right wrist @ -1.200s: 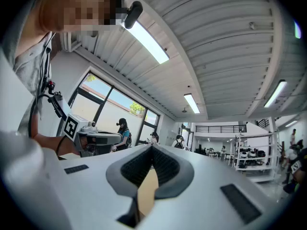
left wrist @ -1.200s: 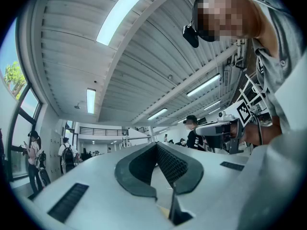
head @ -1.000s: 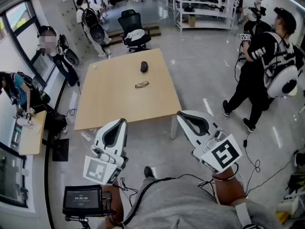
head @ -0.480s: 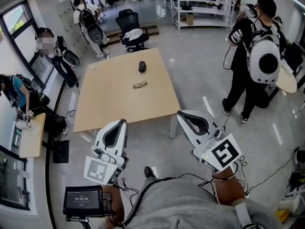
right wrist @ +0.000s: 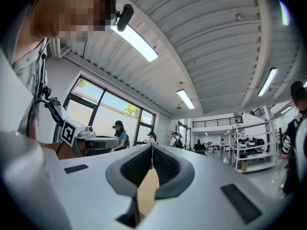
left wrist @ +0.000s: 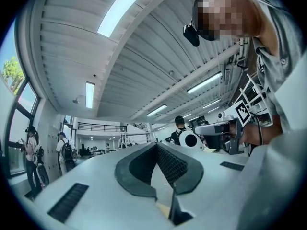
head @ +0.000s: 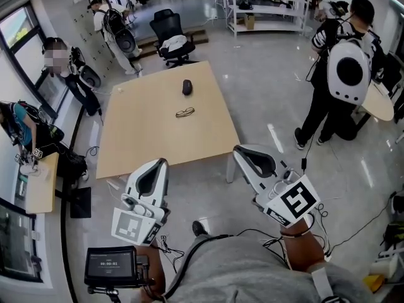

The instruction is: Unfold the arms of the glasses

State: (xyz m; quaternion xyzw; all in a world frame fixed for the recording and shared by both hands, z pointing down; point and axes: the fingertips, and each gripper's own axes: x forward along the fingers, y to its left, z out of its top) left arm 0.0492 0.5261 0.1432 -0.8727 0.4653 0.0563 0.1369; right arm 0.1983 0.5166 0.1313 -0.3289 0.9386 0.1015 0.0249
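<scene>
A pair of dark folded glasses lies near the middle of the light wooden table, well ahead of both grippers. In the head view my left gripper is held in the air in front of the table's near edge, jaws together with nothing between them. My right gripper hangs beside the table's near right corner, also shut and empty. Both gripper views point slightly upward at the ceiling; the left gripper and the right gripper show their pads meeting. The glasses are in neither gripper view.
A small black object lies on the table beyond the glasses. A black office chair stands behind the table. A person with a white backpack stands at the right, others at the left by a small desk. Cables lie on the floor.
The person with the white backpack has walked from right to far right and turned away. Both grippers stay shut and keep about the same place in the head view.
</scene>
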